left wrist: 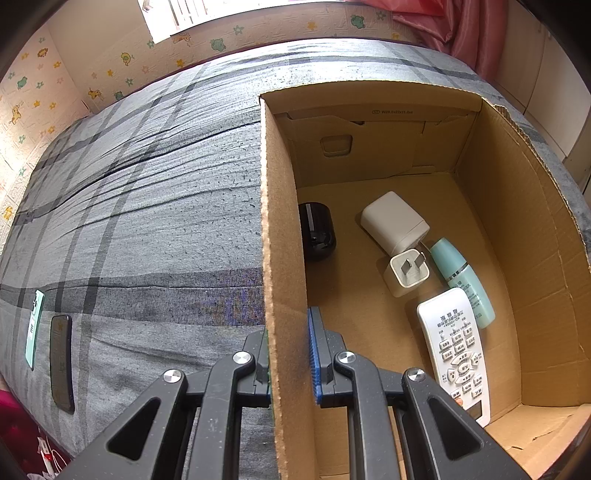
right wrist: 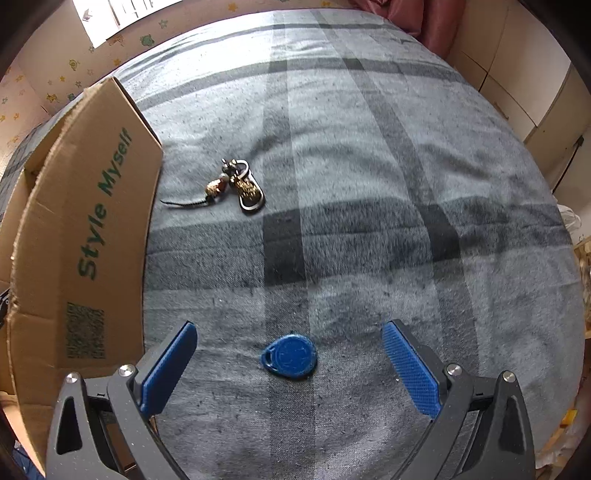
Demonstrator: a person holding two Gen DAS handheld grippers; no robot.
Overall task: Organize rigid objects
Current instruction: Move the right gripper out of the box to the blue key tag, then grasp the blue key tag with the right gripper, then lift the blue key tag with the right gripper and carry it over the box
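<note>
My left gripper (left wrist: 290,363) is shut on the left wall of an open cardboard box (left wrist: 275,206), one pad on each side of the wall. Inside lie a black round object (left wrist: 317,230), a white charger (left wrist: 393,221), a small white plug (left wrist: 408,273), a teal bottle (left wrist: 463,282) and a white remote (left wrist: 456,349). My right gripper (right wrist: 290,363) stands open just above the plaid bed cover, with a blue key fob (right wrist: 290,356) lying between its blue pads, untouched. A keychain (right wrist: 240,186) with beads lies farther off, near the box (right wrist: 85,236).
The grey plaid bed cover (right wrist: 369,184) spreads wide to the right of the box. A dark phone (left wrist: 62,363) and a mint green phone (left wrist: 35,328) lie at the bed's left edge. Patterned wall and pink curtain (left wrist: 454,29) stand beyond the bed.
</note>
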